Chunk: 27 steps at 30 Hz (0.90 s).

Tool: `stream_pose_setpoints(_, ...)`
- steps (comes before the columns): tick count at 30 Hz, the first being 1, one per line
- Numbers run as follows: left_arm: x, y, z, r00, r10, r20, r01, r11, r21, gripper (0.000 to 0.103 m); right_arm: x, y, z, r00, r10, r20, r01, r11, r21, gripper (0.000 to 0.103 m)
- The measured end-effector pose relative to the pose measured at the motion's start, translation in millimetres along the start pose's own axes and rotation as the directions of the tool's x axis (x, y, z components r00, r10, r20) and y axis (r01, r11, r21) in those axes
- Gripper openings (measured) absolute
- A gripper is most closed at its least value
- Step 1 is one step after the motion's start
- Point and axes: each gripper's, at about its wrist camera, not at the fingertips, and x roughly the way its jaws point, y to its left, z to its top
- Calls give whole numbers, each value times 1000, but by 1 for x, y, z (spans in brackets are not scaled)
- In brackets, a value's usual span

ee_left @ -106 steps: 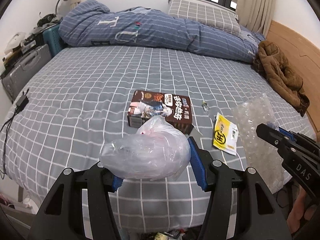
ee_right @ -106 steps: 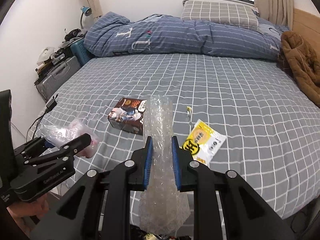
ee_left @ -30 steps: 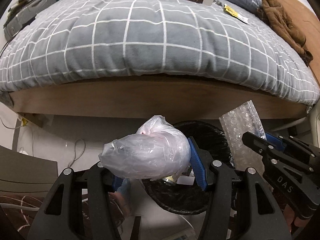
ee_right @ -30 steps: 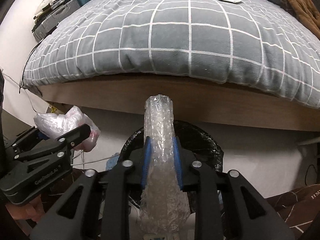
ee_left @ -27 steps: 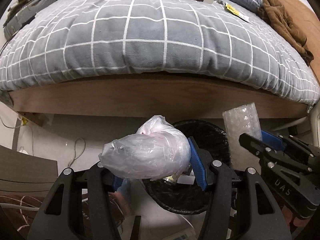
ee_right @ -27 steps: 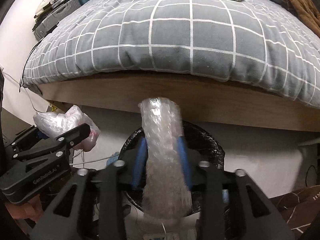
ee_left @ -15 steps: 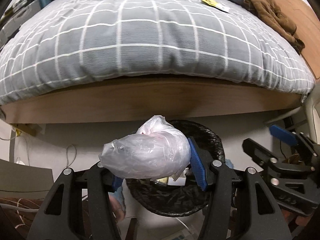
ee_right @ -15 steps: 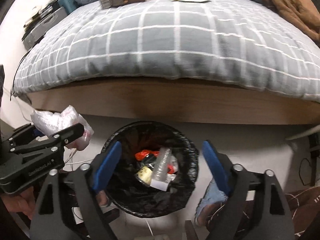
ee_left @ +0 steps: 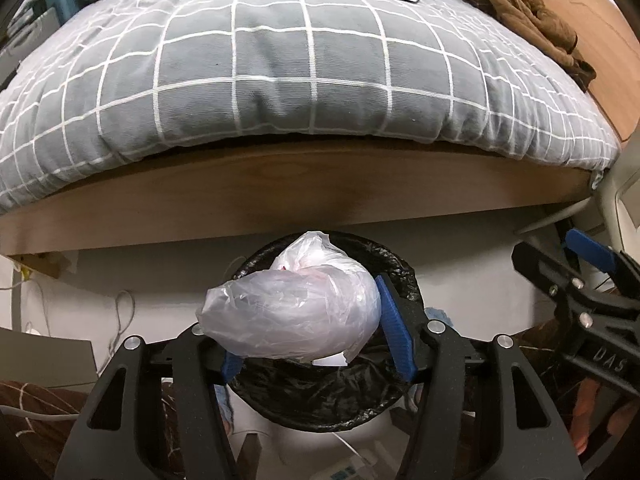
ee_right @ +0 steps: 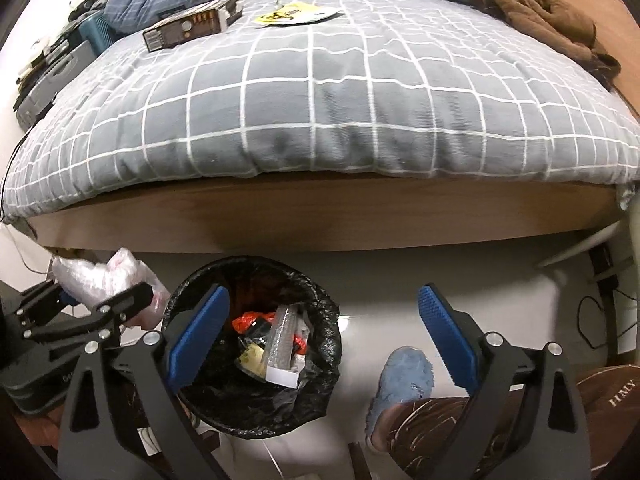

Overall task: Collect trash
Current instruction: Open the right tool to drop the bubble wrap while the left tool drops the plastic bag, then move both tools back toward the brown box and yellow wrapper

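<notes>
Your plastic bag (ee_left: 292,312) is hiding the bin's (ee_left: 404,276) contents; the frame is cropping your slippered foot (ee_right: 404,380).

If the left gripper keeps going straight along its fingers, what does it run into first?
Probably the black-lined trash bin just beyond the left gripper, whose opening fingers have the crumpled plastic bag between them. Depth is unclear.

Checked bed (ee_left: 312,80), pale floor (ee_right: 400,280)

Crumpled clear plastic bag (ee_left: 296,312) over black-lined bin (ee_left: 400,276).
</notes>
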Motion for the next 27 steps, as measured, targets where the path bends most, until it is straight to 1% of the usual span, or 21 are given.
stream_pose_setpoints(2, 2, -4, -2, 1000, 23, 9, -23, 1000, 18, 63, -1, 0, 0, 1000, -5, 5, 5, 1000, 2, 92)
stream_pose_setpoints(4, 0, -6, -1, 999, 34, 16, -35, 999, 23, 72, -2, -1, 2, 1000, -4, 7, 4, 1000, 7, 92)
stream_pose_setpoints(5, -1, -6, -1, 999, 35, 22, -36, 999, 18, 74, -2, -1, 3, 1000, -1, 8, 1, 1000, 10, 92)
stream_pose_setpoints(7, -3, -5, 1, 999, 35, 30, -36, 999, 7, 82, -3, 1, 5, 1000, 1, 9, -1, 1000, 7, 92)
stream_pose_setpoints(13, -20, 3, 10, 995, 59, 80, -58, 998, -14, 95, -16, 3, 17, 999, 5, 37, -5, 1000, 6, 92)
stream_pose_setpoints(19, -50, 17, 24, 987, 68, 147, -63, 997, -44, 97, -35, 5, 36, 997, 11, 78, -12, 1000, 8, 92)
stream_pose_setpoints(21, -61, 17, 30, 982, 79, 171, -73, 996, -42, 97, -40, 6, 42, 996, 5, 93, -6, 1000, 5, 95)
stream_pose_setpoints(27, -83, 19, 48, 972, 92, 217, -88, 996, -27, 97, -57, 10, 64, 990, -3, 138, 5, 1000, -16, 95)
